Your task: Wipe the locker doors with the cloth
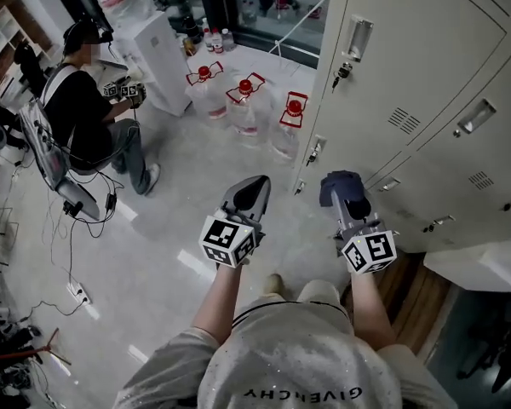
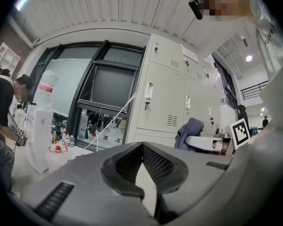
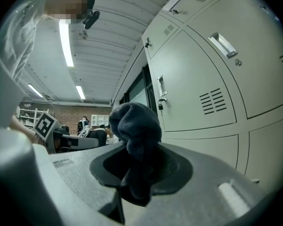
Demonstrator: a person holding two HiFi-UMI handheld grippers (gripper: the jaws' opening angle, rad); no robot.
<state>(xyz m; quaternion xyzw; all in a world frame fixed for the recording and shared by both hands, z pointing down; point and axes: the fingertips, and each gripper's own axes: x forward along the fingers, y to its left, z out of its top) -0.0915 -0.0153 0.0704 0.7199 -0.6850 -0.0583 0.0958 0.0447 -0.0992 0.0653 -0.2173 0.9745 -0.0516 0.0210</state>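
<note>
Right tool (image 3: 134, 185), seen along its own jaws: the jaws are closed on a dark blue-grey cloth (image 3: 135, 124). The cloth bunches up in a rounded wad above the jaw tips, and a fold hangs down between the pads. The pale locker doors (image 3: 203, 79) stand just to the right of this tool and ahead of it. Each has a handle, a vent slot panel and a lock. The cloth is near the doors, but no view shows it touching them.

Left tool (image 2: 142, 147), seen along its own jaws: the ribbed pads meet at their tips and diverge towards the camera. They hold nothing; only a pale surface beyond shows through the gap between them. The lockers lie ahead and to the right of this tool. The right tool with its wad of cloth shows at its right.

Head view: both tools are held side by side at arm's length, pointing forward, the left one apart from the lockers. Beyond the left tool, on the floor (image 1: 170, 220), stand large water bottles (image 1: 245, 102) with red caps. Further to its left are a white water dispenser (image 1: 157, 56) and a seated person (image 1: 89, 113).
</note>
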